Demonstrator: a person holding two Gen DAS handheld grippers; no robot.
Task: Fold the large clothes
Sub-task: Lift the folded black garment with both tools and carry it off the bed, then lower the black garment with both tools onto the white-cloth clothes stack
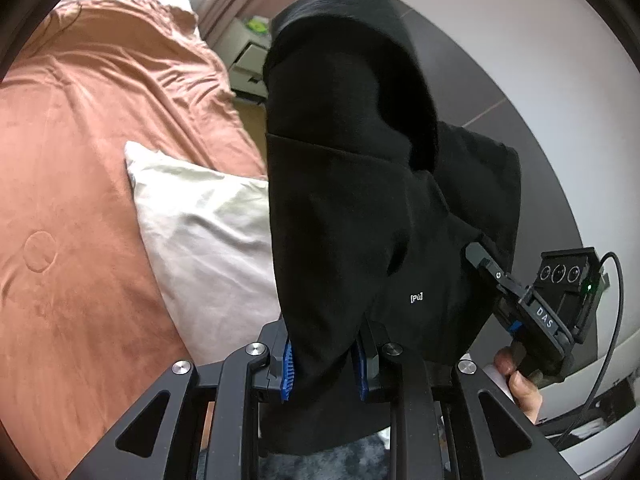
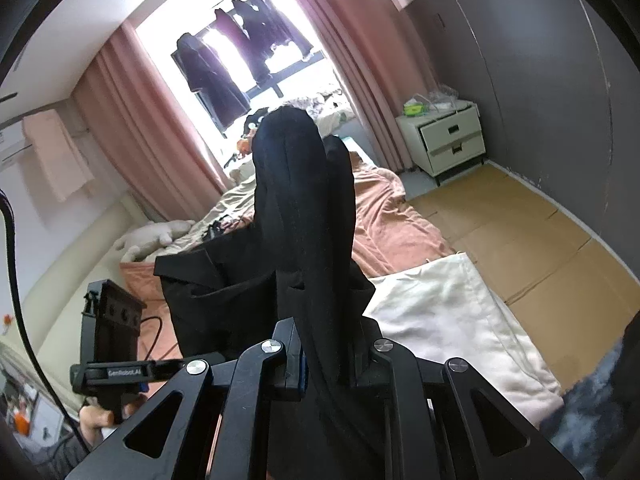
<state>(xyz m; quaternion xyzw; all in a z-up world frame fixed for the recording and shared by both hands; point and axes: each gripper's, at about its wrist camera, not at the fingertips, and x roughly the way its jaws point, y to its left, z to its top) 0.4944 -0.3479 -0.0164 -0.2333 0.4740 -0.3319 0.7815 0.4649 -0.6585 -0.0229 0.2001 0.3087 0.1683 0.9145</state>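
A large black garment (image 1: 352,200) with a small white logo hangs in the air over the bed, bunched and draped forward. My left gripper (image 1: 324,360) is shut on its lower edge, the cloth pinched between the blue pads. In the same view my right gripper (image 1: 480,258) comes in from the right, held by a hand, its tip buried in the cloth. In the right wrist view the black garment (image 2: 296,208) rises in a thick fold out of my right gripper (image 2: 324,360), which is shut on it. My left gripper (image 2: 178,365) grips the garment's left side.
Below lies a bed with a salmon cover (image 1: 80,160) and a white pillow (image 2: 440,320) at its near corner. A white nightstand (image 2: 448,140) stands by the grey wall, and cardboard (image 2: 520,240) covers the floor. Pink curtains (image 2: 132,132) and hanging clothes (image 2: 240,48) frame the window.
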